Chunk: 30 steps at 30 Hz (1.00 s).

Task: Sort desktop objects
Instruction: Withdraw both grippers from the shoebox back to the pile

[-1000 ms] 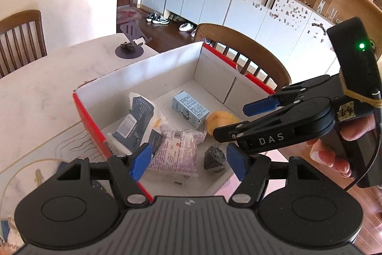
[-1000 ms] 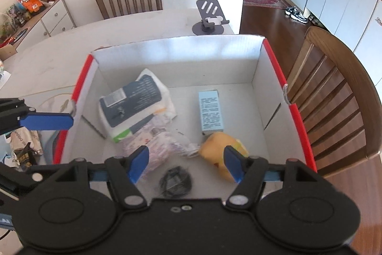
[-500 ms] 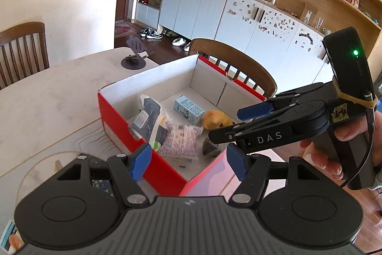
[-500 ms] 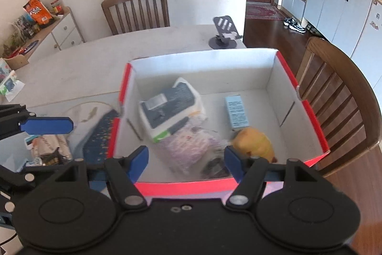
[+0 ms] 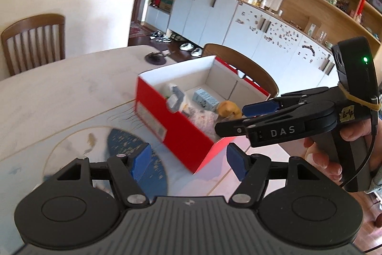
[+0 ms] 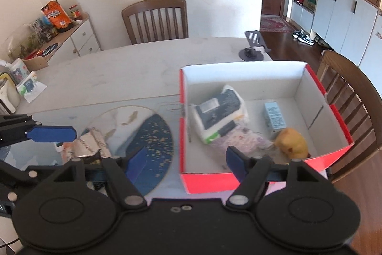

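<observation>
A red box with white inside (image 6: 260,178) (image 5: 167,118) stands on the table near the right edge. In it lie a tissue pack (image 6: 218,109), a pale blue carton (image 6: 274,116), a yellow plush toy (image 6: 292,142) and a clear bag of small items (image 6: 241,141). A silver snack wrapper (image 6: 88,142) lies on the table left of the box. My left gripper (image 5: 187,157) is open and empty, short of the box. My right gripper (image 6: 185,158) is open and empty, above the box's near left corner; it also shows in the left wrist view (image 5: 238,116).
A round placemat with a dark blue part (image 6: 152,135) lies left of the box. A phone stand (image 6: 253,49) stands at the far table edge. Wooden chairs stand at the far side (image 6: 155,18) and right side (image 6: 353,97). A sideboard with snacks (image 6: 55,25) is at far left.
Both grippers have pulled back and up from over the box toward the left. The box now looks smaller and further right. Both stay open and empty.
</observation>
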Available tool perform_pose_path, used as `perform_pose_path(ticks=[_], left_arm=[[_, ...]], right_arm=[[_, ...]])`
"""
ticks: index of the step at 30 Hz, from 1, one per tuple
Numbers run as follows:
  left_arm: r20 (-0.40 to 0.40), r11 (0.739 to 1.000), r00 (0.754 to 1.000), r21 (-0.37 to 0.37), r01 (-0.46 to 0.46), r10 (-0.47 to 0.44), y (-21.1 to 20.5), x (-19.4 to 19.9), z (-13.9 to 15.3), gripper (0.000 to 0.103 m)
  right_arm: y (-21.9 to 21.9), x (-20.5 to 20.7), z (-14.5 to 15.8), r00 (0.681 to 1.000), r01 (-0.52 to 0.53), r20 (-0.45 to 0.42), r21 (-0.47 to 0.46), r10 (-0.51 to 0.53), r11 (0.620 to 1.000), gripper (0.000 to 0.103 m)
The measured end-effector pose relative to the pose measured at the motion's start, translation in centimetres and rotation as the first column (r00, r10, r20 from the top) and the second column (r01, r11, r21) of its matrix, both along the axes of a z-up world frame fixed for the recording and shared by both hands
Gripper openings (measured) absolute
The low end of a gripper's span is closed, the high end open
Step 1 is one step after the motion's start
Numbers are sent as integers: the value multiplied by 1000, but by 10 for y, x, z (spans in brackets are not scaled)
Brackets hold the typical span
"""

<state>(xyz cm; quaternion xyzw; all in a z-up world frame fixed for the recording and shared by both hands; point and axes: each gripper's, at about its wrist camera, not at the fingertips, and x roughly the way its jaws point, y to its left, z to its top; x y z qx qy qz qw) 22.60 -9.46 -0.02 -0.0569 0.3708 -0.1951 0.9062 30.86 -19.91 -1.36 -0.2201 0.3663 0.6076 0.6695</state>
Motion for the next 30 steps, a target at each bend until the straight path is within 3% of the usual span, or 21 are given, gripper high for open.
perform_pose_path(ticks=[7, 12, 17, 30], left_arm=[[-5, 998, 998, 3, -57, 57, 40, -31, -3, 69], [-1, 993, 993, 8, -120, 120, 70, -53, -7, 79], [-3, 983, 983, 16, -181, 181, 96, -74, -14, 81], [35, 958, 959, 51, -282, 281, 133, -114, -29, 86]], right_arm=[[3, -40, 4, 999, -32, -20, 44, 33, 999, 74], [7, -70, 3, 997, -72, -21, 63, 74, 995, 75], [9, -99, 0, 991, -130, -8, 77, 131, 988, 75], [15, -147, -14, 977, -214, 8, 102, 215, 971, 77]])
